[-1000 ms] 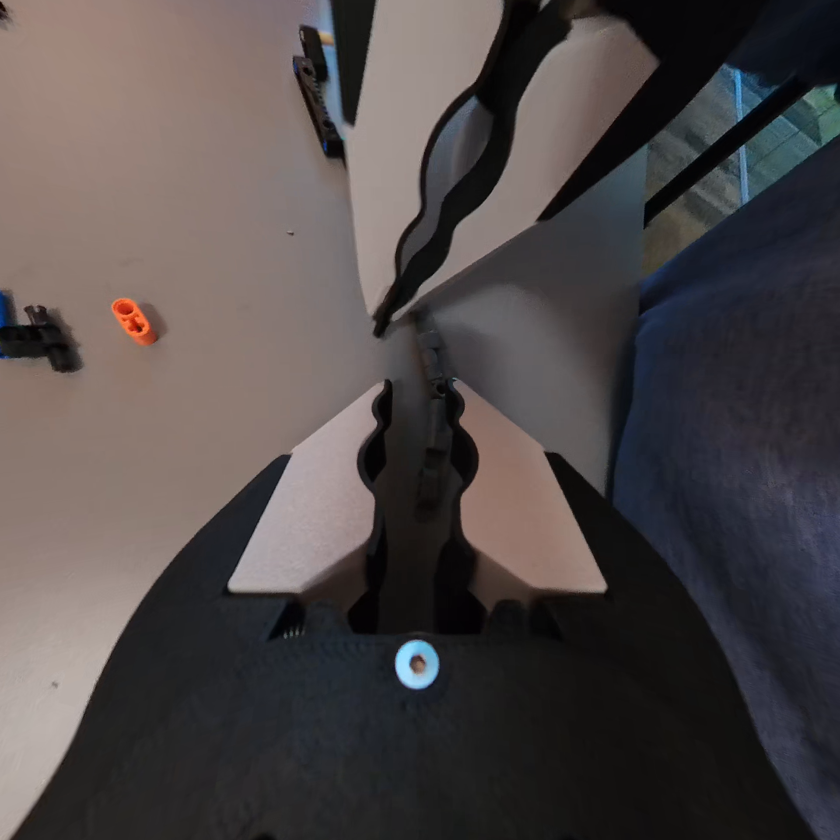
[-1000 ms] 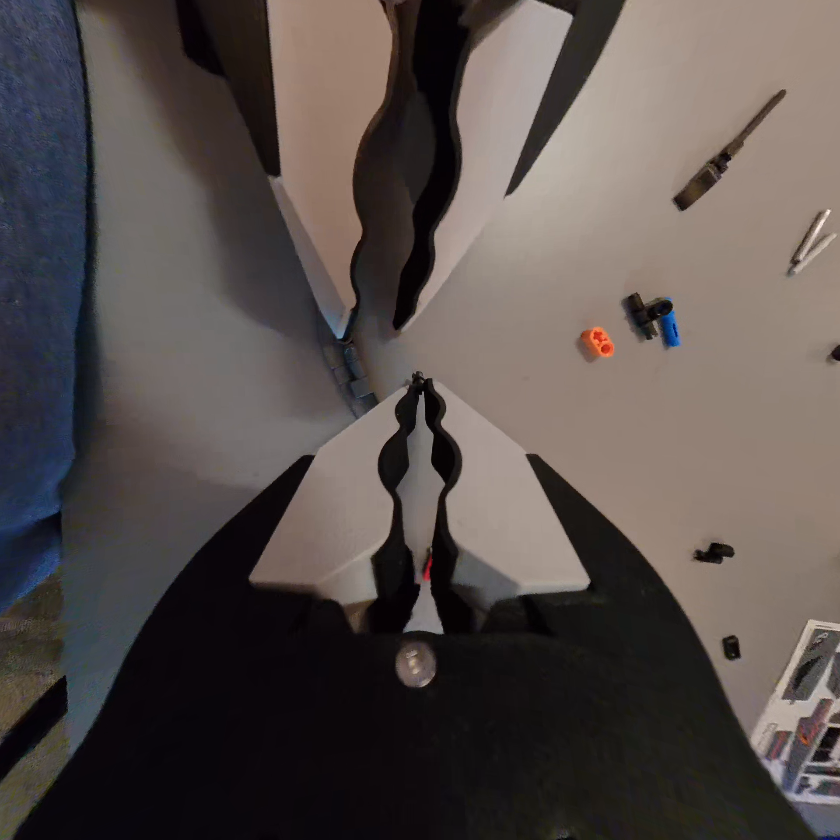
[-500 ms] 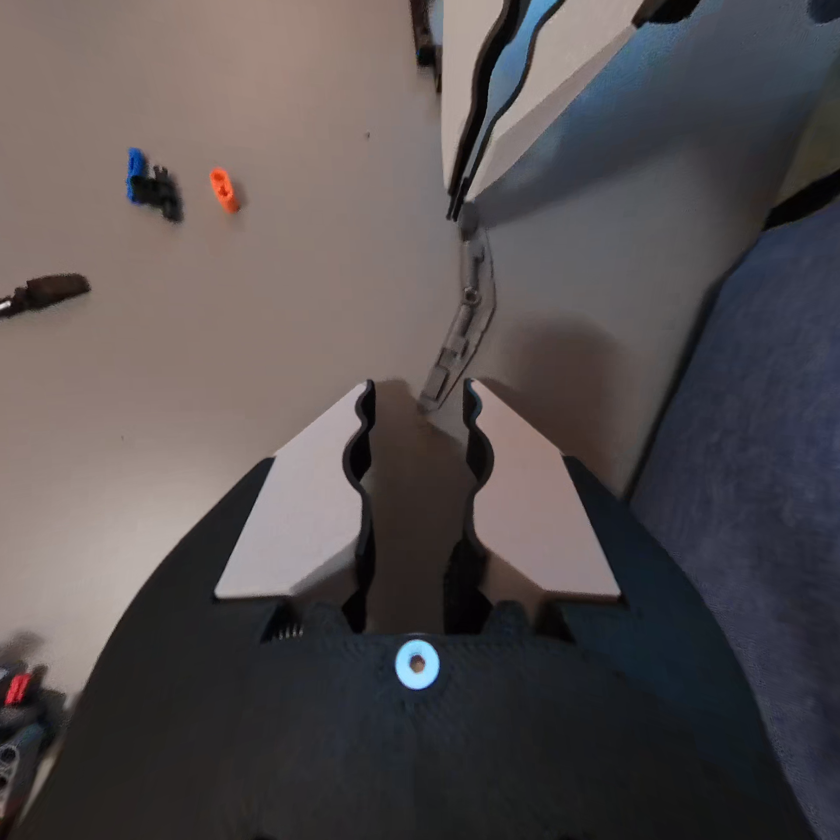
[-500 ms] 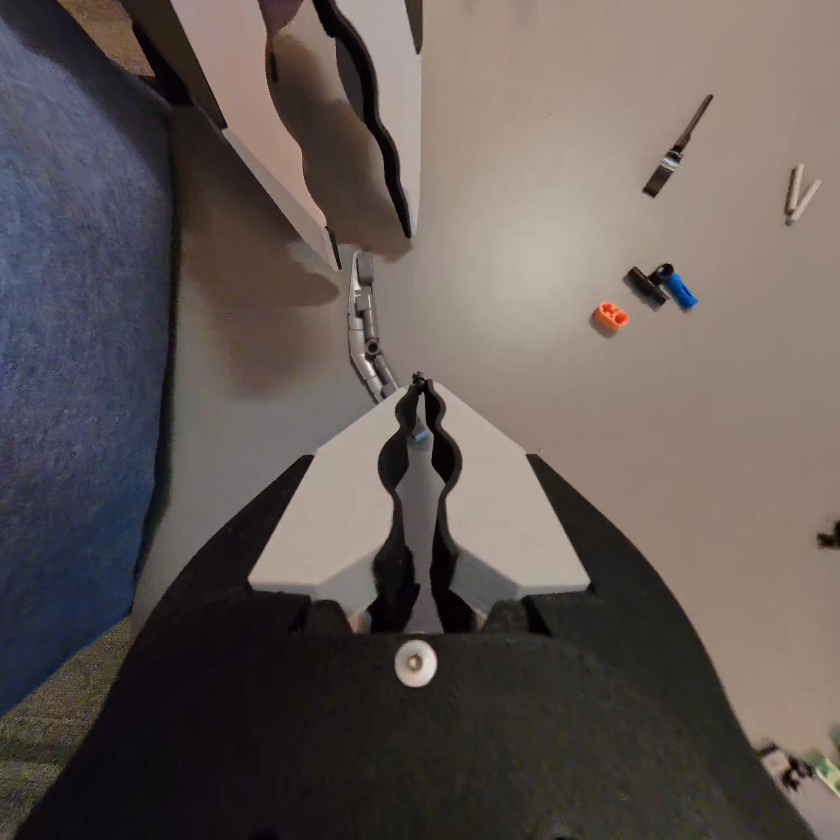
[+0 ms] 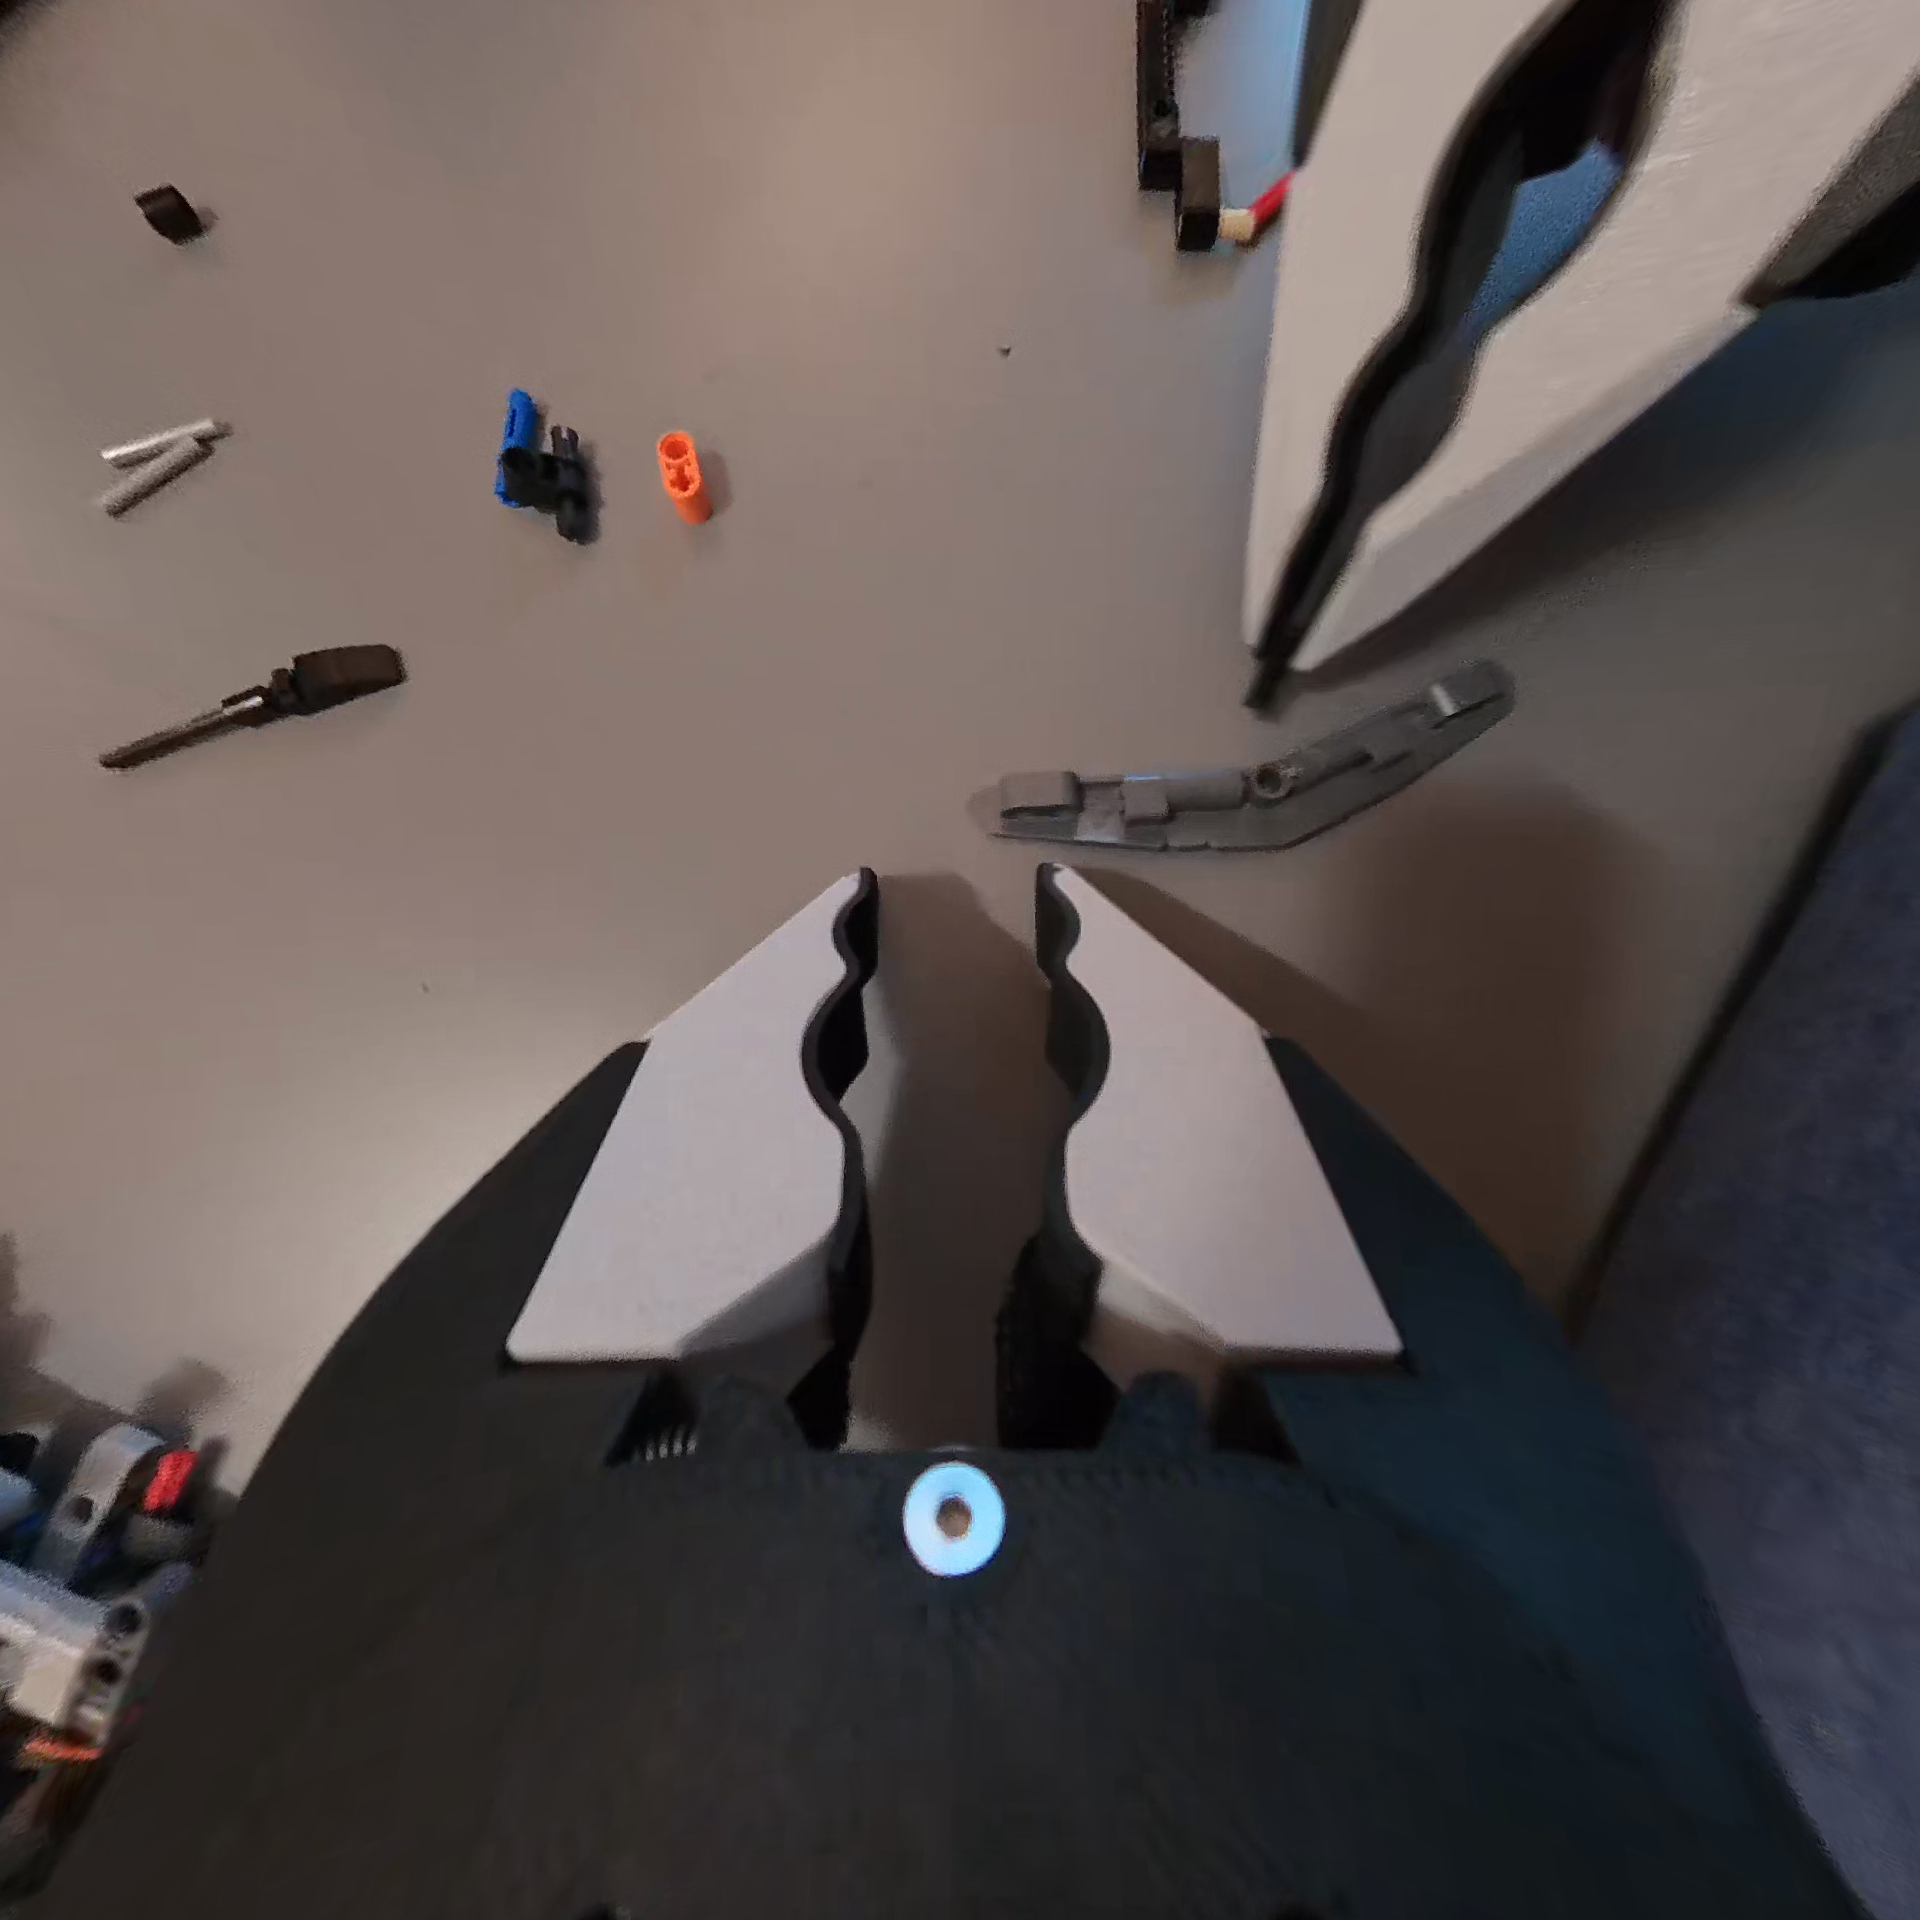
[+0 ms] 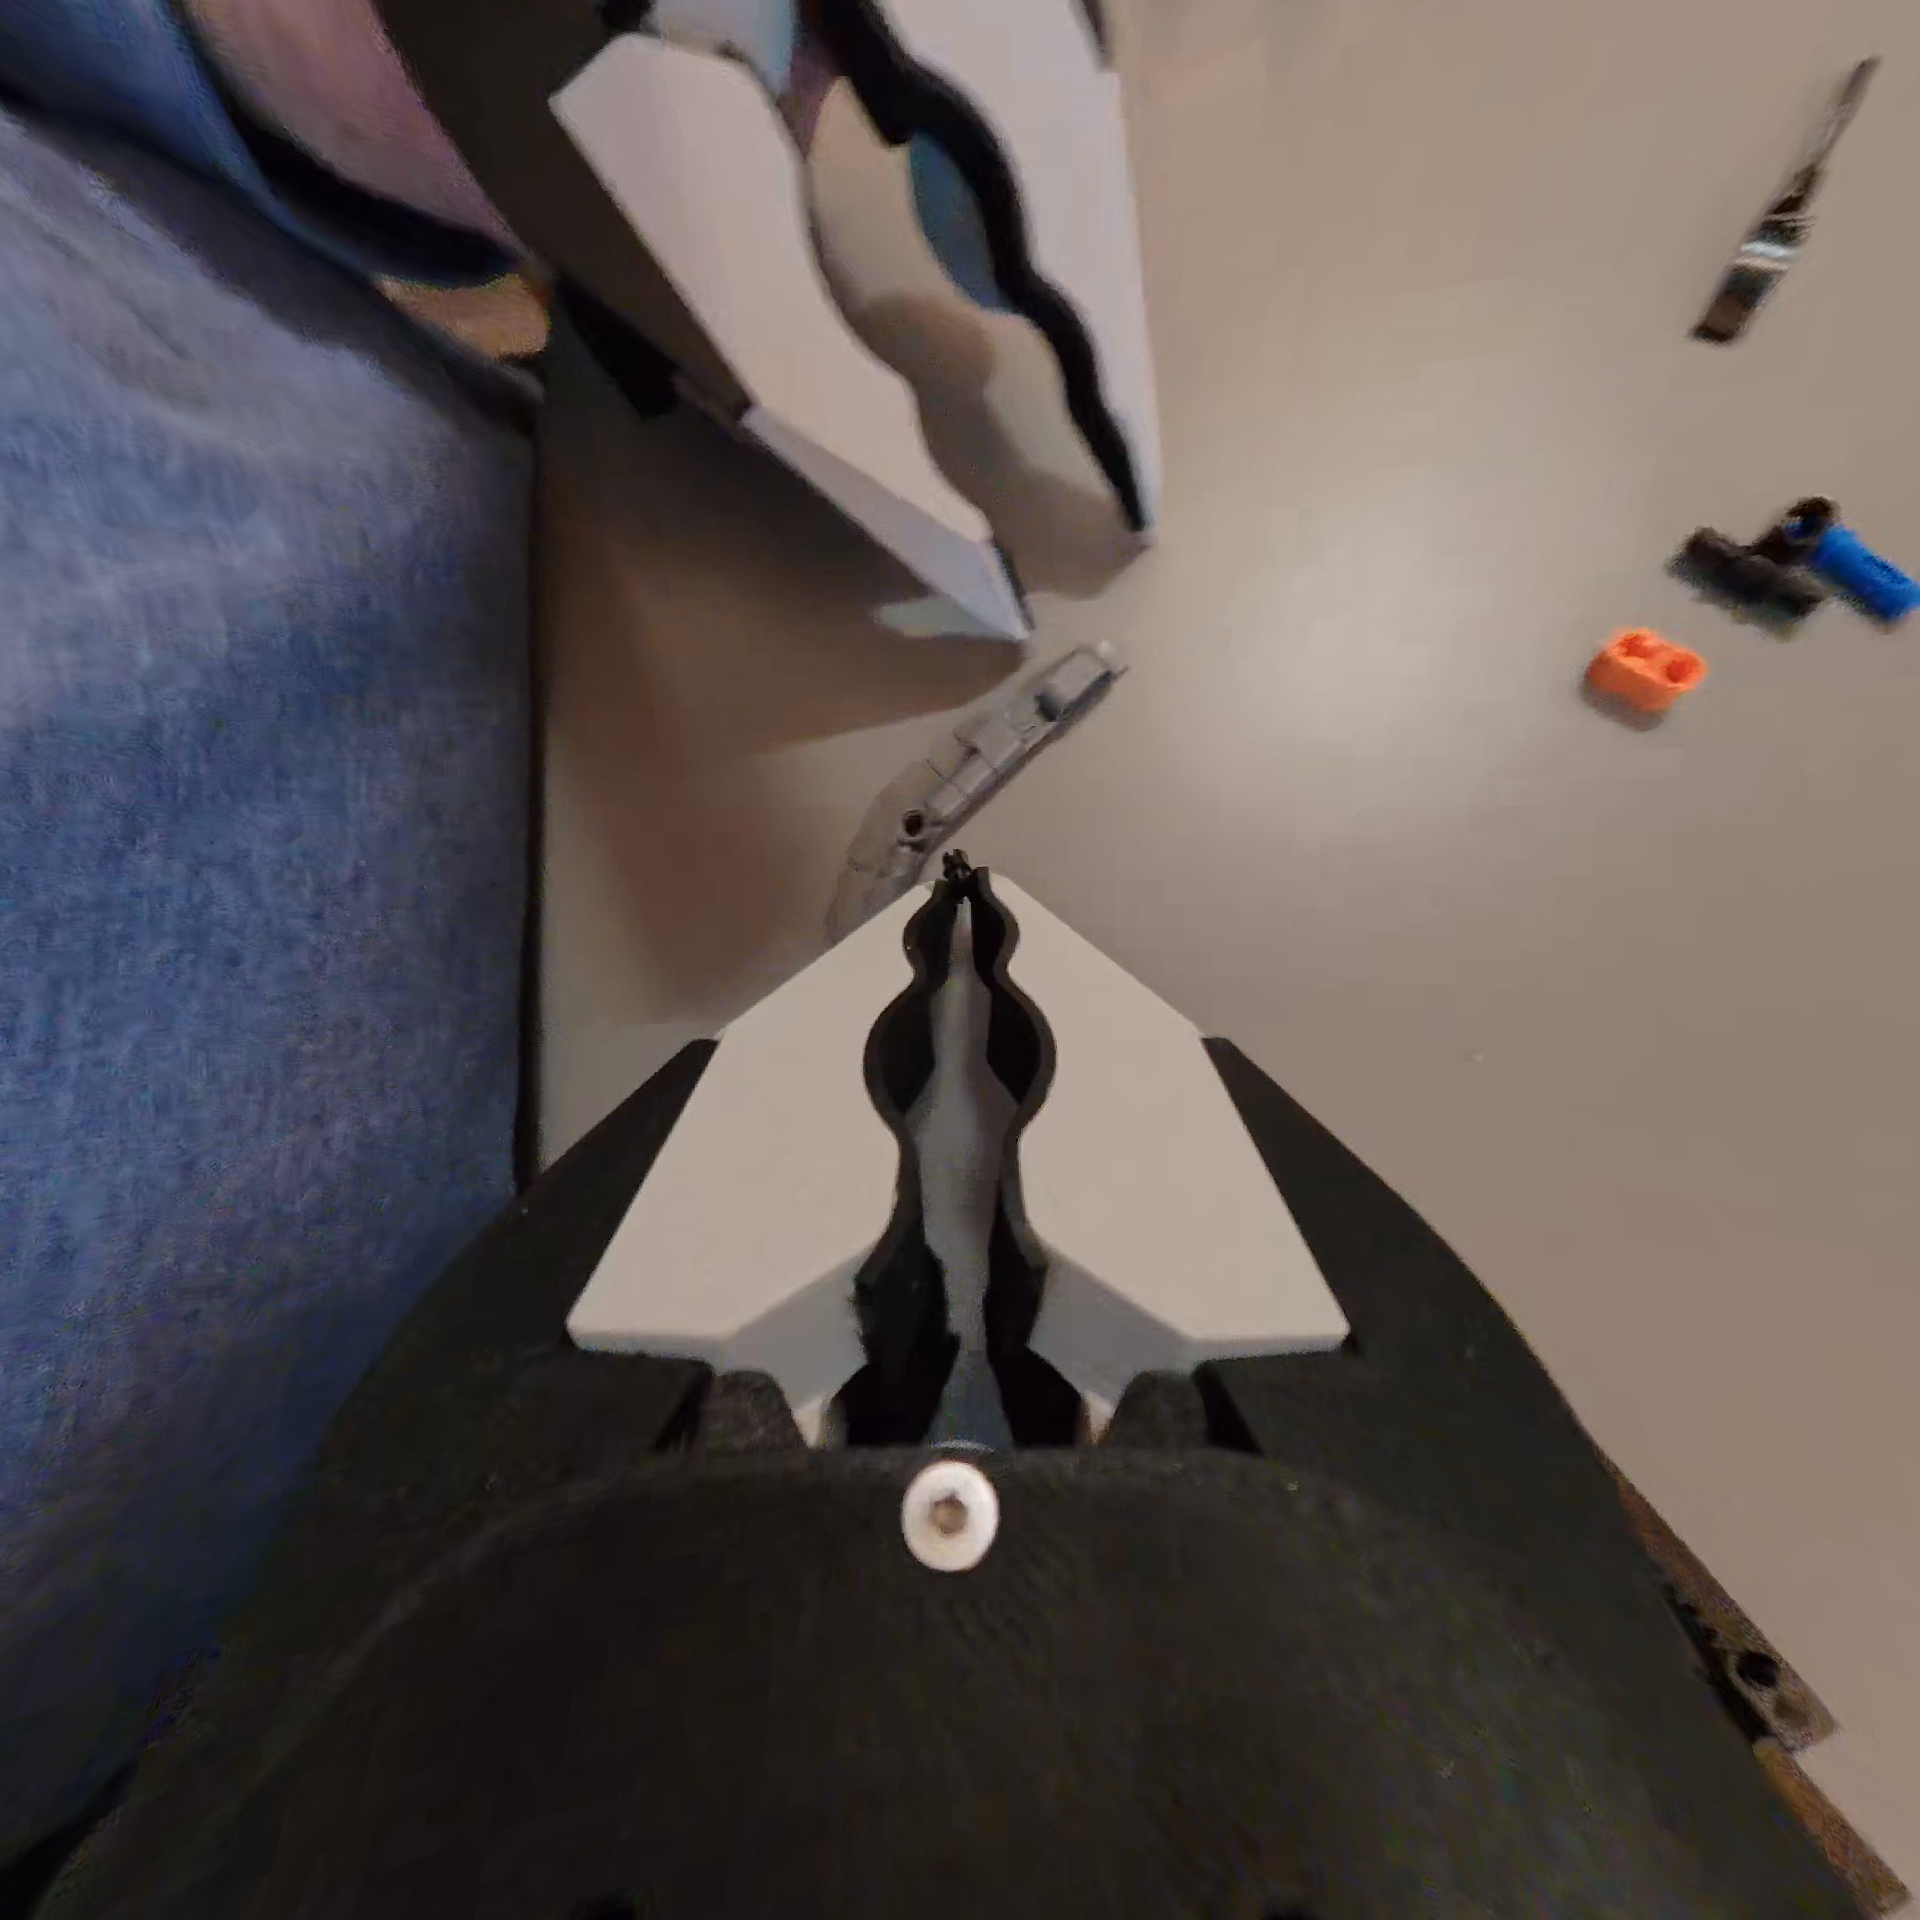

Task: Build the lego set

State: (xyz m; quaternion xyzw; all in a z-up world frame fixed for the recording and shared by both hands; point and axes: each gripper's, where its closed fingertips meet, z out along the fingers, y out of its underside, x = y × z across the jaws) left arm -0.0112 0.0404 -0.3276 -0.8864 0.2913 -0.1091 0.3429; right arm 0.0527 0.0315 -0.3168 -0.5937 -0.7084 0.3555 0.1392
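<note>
A grey curved lego panel (image 5: 1247, 790) lies flat on the beige table (image 5: 727, 727), held by neither gripper. It also shows in the right wrist view (image 6: 977, 769). My left gripper (image 5: 958, 883) is open and empty, its tips just short of the panel's near end; the right wrist view shows it from the far side (image 6: 1070, 561). My right gripper (image 6: 961, 878) is shut, tips close to the panel's other end. A tiny black speck sits at its tips; I cannot tell what it is. It shows in the left wrist view (image 5: 1262, 686).
Loose pieces lie to the left: an orange connector (image 5: 686, 478), a blue and black pin piece (image 5: 535, 468), a black axle piece (image 5: 260, 701), grey axles (image 5: 156, 462). A part-built assembly (image 5: 83, 1558) sits bottom left. Blue fabric (image 5: 1818, 1247) lies past the table edge. Spacing between my two grippers at the tips: around 7 centimeters.
My left gripper let go of the grey panel, opened and drew back. The panel now lies on the table. My right gripper stayed shut and moved a little off the panel.
</note>
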